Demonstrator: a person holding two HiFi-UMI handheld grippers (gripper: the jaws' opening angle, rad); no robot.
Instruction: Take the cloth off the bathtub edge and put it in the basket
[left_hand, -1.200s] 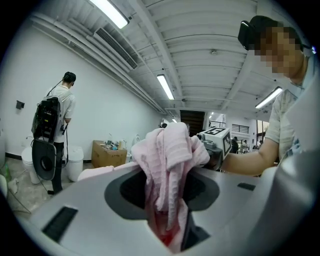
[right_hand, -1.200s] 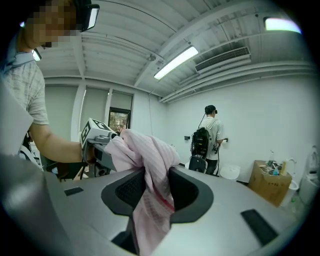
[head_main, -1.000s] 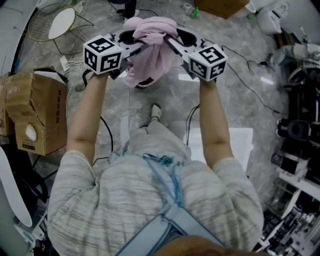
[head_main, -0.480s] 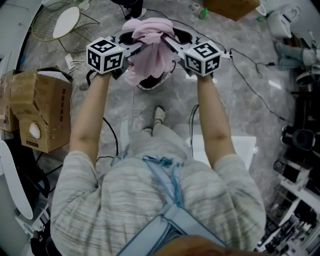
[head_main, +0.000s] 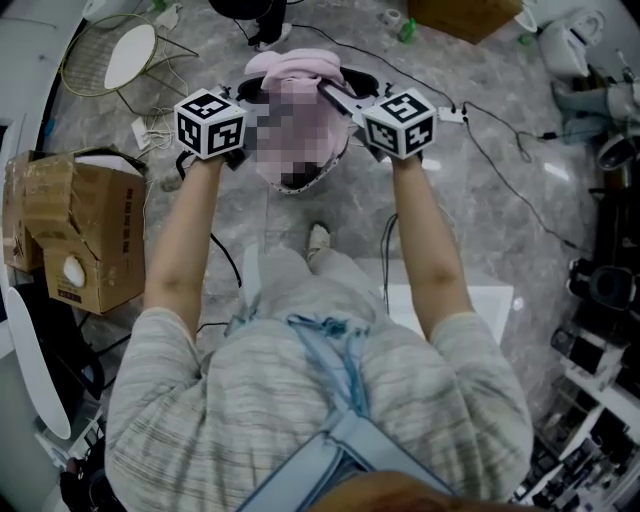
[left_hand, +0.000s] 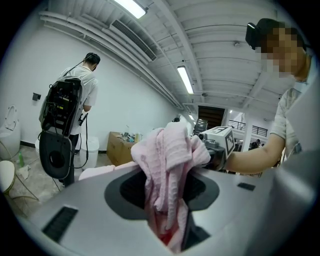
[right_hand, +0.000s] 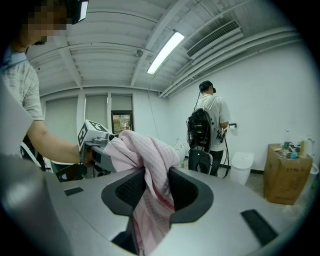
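Pink cloth (head_main: 296, 66): bunched, upper centre of head view, clear of bathtub edge, slung between both claws.
Left claw (left_hand: 167, 196): jaws narrowed, pinching cloth fold.
Right claw (right_hand: 150, 197): likewise clamped on cloth, tail hanging below.
Basket (head_main: 338, 158): dark rim showing directly under cloth, on grey floor (head_main: 480, 200).
Step, as judged: cloth over basket, drop not yet made.
Next: lower bundle inside rim, part both claws together so no corner drapes outside.
Cardboard box (head_main: 80, 230): left of frame, well apart.
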